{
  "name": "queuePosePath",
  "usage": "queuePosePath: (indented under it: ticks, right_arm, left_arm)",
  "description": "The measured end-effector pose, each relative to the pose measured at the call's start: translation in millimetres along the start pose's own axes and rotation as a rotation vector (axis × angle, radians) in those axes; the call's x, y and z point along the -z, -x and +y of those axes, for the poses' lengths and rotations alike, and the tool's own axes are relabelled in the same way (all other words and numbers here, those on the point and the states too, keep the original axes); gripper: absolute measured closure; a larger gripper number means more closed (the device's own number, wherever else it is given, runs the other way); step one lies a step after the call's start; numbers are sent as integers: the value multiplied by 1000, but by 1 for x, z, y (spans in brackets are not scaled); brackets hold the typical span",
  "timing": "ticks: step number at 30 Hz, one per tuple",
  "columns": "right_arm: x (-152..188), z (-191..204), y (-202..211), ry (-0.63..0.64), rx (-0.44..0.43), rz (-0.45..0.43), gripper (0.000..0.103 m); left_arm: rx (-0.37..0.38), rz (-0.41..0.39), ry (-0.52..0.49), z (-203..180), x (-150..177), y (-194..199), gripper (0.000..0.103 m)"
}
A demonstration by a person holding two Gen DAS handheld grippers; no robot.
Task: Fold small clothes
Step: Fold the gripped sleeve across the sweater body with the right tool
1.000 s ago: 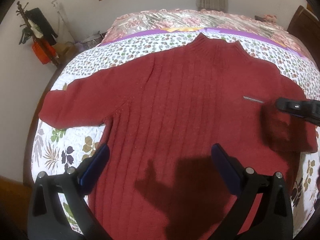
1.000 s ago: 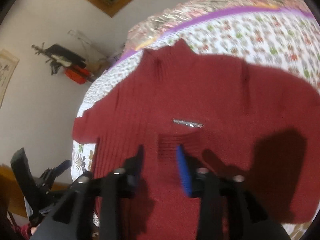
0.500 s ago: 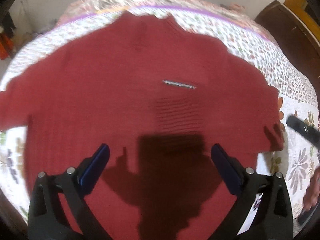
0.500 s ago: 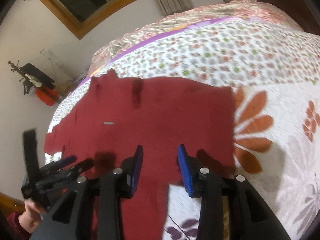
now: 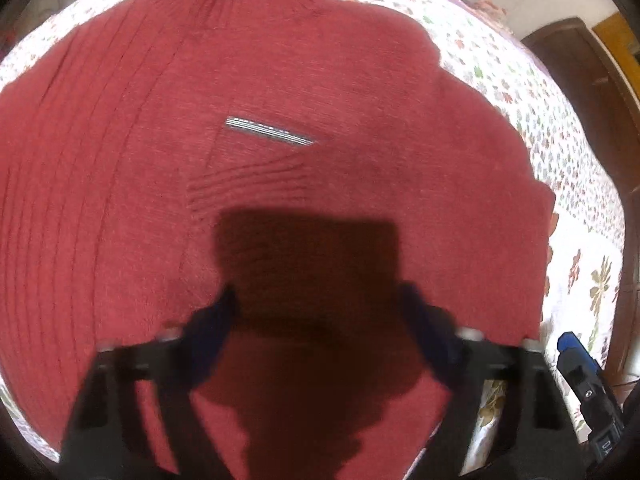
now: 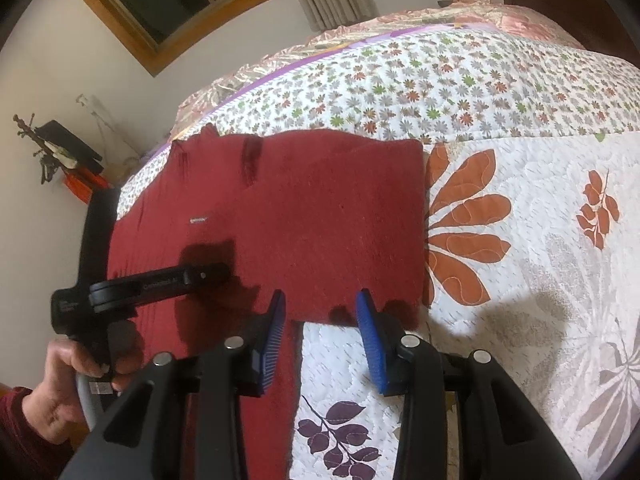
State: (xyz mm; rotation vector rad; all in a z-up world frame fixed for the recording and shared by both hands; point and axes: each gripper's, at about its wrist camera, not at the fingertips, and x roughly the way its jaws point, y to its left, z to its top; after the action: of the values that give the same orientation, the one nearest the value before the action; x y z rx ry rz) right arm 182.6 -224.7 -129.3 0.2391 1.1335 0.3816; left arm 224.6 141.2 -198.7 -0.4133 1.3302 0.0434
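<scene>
Sweater (image 5: 280, 80) in dark red lies flat on the quilt (image 6: 520, 200), collar toward the far side, one sleeve folded across its front with the ribbed cuff (image 5: 248, 184) just below a small silver tag (image 5: 269, 131). In the left wrist view the left gripper (image 5: 318, 312) hangs above the sweater's lower middle, jaws spread wide with nothing between them, its shadow on the knit; the picture is blurred. The right gripper (image 6: 320, 316) sits over the sweater's near right edge, blue pads (image 6: 370, 332) apart and empty, one finger over red fabric, the other over quilt. From the right wrist view, a hand (image 6: 72, 372) in a red sleeve grips the left tool's handle at the lower left.
</scene>
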Motion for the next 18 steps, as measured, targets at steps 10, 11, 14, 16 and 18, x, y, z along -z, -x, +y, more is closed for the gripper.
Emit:
queuePosePath:
  ticks: [10, 11, 14, 16, 18]
  right_arm:
    - [0, -7, 9, -41, -1, -28, 61]
    - [0, -7, 10, -43, -2, -30, 60]
    - [3, -7, 13, -52, -12, -35, 60]
    - [4, -4, 12, -58, -35, -33, 59]
    - [5, 1, 8, -58, -50, -24, 58]
  left_arm:
    - [131, -154, -31, -2, -4, 40, 89]
    - [131, -186, -33, 2, -6, 51, 89]
    - [94, -286, -26, 21, -24, 85, 89]
    - [56, -346, -19, 45, -26, 109, 89]
    - [-6, -375, -19, 66, -33, 119, 89]
